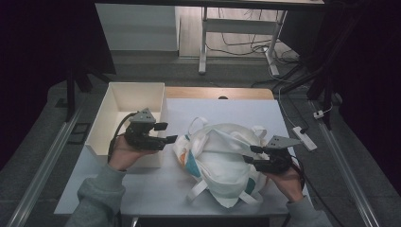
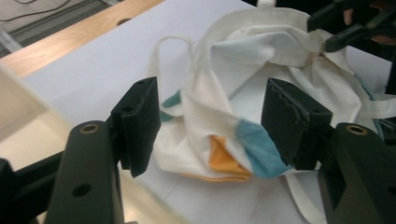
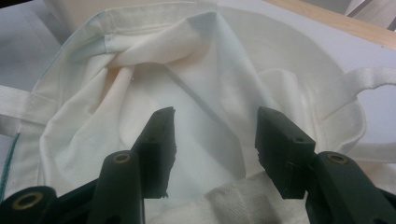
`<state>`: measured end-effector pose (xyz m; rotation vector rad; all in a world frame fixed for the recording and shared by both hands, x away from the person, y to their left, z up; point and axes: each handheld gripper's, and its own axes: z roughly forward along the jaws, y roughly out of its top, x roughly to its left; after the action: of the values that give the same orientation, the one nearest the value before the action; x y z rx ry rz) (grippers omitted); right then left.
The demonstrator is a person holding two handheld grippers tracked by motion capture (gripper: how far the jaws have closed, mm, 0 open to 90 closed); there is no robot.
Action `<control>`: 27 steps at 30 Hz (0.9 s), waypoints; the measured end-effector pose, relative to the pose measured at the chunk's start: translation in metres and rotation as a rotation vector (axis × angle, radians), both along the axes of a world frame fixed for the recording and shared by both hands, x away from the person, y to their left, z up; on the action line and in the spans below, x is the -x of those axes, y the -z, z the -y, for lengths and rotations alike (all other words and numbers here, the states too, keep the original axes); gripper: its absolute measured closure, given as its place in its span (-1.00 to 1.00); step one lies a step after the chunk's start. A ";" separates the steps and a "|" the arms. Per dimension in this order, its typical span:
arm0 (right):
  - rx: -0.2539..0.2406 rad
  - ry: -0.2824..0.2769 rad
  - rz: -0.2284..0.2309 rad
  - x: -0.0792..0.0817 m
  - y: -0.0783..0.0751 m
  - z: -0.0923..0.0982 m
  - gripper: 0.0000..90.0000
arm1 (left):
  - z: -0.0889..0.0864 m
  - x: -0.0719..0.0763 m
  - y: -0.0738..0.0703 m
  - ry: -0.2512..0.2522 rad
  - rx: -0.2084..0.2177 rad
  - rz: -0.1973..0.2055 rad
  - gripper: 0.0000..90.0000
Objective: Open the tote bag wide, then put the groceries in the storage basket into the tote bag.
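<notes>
A crumpled white cloth tote bag (image 1: 220, 158) with teal and orange patches lies in the middle of the white table. Its handles (image 1: 196, 124) loop out at the back and front. My left gripper (image 1: 171, 133) hovers at the bag's left edge, open, nothing between its jaws. In the left gripper view the bag (image 2: 224, 116) lies just beyond the open jaws. My right gripper (image 1: 249, 154) stands open over the bag's right side. In the right gripper view the bag's open mouth (image 3: 196, 93) spreads beneath the jaws, which hold nothing.
A cream open box (image 1: 125, 118) stands at the table's left, just behind my left hand. A wooden strip (image 1: 217, 92) runs along the table's far edge. A white power strip (image 1: 303, 137) lies beyond the right edge. Desk legs and cables are on the floor behind.
</notes>
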<state>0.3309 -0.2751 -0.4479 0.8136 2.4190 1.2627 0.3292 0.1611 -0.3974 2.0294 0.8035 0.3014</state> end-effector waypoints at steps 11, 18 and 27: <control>0.013 -0.003 -0.002 0.000 0.002 -0.001 0.05 | -0.033 -0.009 -0.001 -0.122 0.017 0.004 -0.27; 0.021 -0.004 0.000 0.001 0.002 -0.003 0.05 | -0.040 -0.016 0.005 -0.170 -0.001 -0.008 -0.31; 0.018 -0.008 -0.003 0.001 0.002 -0.003 0.05 | -0.052 -0.031 0.016 -0.240 -0.022 -0.036 -0.33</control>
<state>0.3298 -0.2724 -0.4503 0.8013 2.4349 1.2414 0.3607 0.2128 -0.4137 1.9648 1.0732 0.4114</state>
